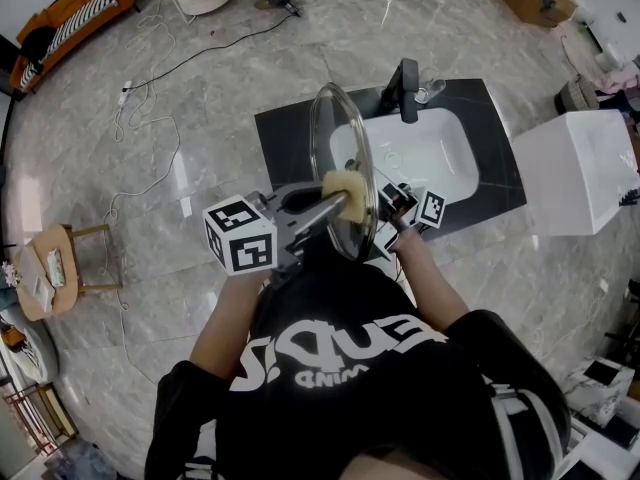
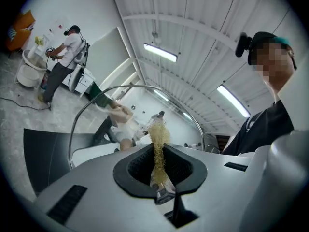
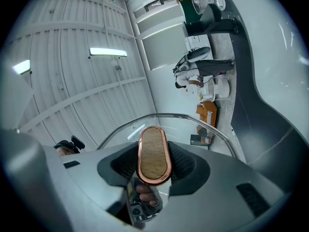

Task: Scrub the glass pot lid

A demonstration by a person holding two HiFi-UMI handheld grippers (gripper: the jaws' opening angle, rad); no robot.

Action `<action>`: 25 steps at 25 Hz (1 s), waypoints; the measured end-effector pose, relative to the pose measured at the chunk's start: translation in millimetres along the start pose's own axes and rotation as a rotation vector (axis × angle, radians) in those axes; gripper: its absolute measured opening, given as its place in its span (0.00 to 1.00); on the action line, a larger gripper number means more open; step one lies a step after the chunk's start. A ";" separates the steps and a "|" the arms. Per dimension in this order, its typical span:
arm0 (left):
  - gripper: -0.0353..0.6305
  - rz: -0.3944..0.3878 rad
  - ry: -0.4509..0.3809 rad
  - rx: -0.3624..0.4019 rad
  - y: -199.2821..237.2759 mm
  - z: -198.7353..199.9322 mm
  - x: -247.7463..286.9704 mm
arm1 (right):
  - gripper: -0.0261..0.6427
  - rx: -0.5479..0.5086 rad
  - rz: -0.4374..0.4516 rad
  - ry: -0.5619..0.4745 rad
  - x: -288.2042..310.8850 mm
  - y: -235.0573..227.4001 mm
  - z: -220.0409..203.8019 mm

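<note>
Subject: glass pot lid (image 1: 338, 143), held on edge, upright, directly above the near-left part of the white sink (image 1: 440, 158). Its metal rim runs from over the sink's far-left corner down to the near edge of the black counter (image 1: 285, 133) that surrounds the sink.

Right gripper (image 1: 390, 206): positioned at the near edge of the sink, on the lid's right face. In the right gripper view the jaws are clenched on the lid's knob (image 3: 153, 154), an oval of wood with a copper-coloured band, seated between the two dark pads. The lid's rim arcs just behind the knob.

Left gripper (image 1: 335, 201): positioned left of the sink's near-left corner, pointing at the lid's left face. In the left gripper view the jaws are squeezed together on a yellow scrubber (image 2: 158, 146), which stands out beyond the pads. In the head view the scrubber's end appears to lie against the glass, at about mid-height of the lid.

Other findings: black faucet (image 1: 405, 88) at the far edge of the sink; a white box (image 1: 575, 173) on the floor right of the sink.
</note>
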State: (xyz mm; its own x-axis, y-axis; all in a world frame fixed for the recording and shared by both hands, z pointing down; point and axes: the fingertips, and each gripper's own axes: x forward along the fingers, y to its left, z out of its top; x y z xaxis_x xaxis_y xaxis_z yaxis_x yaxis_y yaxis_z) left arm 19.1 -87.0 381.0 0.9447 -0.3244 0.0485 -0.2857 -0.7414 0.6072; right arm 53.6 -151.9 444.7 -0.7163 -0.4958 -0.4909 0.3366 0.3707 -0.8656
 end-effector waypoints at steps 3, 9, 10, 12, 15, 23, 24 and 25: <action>0.12 -0.013 -0.023 0.006 -2.5 12.1 0.2 | 0.29 0.001 -0.005 -0.002 -0.4 -1.3 0.4; 0.12 -0.019 -0.065 -0.009 -2.0 29.2 -0.3 | 0.29 0.004 -0.018 -0.004 -2.8 -5.7 0.6; 0.12 -0.020 -0.075 -0.012 -1.7 32.0 -0.5 | 0.29 0.005 -0.020 -0.004 -3.1 -6.3 0.3; 0.12 -0.019 -0.097 -0.023 -0.9 38.6 -1.8 | 0.29 0.006 -0.024 0.001 -3.6 -7.7 -0.7; 0.12 -0.015 -0.113 -0.023 0.1 47.7 -4.3 | 0.29 0.011 -0.027 0.010 -4.5 -9.4 -3.5; 0.12 0.010 -0.100 -0.030 14.1 46.5 -2.1 | 0.29 0.017 -0.020 0.023 -1.5 -5.6 -8.4; 0.12 0.025 -0.095 -0.029 17.8 44.3 -1.4 | 0.29 0.018 -0.017 0.024 -0.7 -4.7 -9.0; 0.12 0.040 -0.090 -0.026 21.6 41.9 -0.8 | 0.29 0.019 -0.015 0.025 -0.3 -4.2 -9.5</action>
State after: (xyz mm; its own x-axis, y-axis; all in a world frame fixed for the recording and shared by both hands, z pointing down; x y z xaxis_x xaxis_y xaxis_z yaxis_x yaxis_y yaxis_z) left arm 5.5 -127.3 360.8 0.9141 -0.4054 0.0026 -0.3173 -0.7115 0.6270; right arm 46.6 -145.9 449.5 -0.7362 -0.4815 -0.4756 0.3374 0.3481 -0.8747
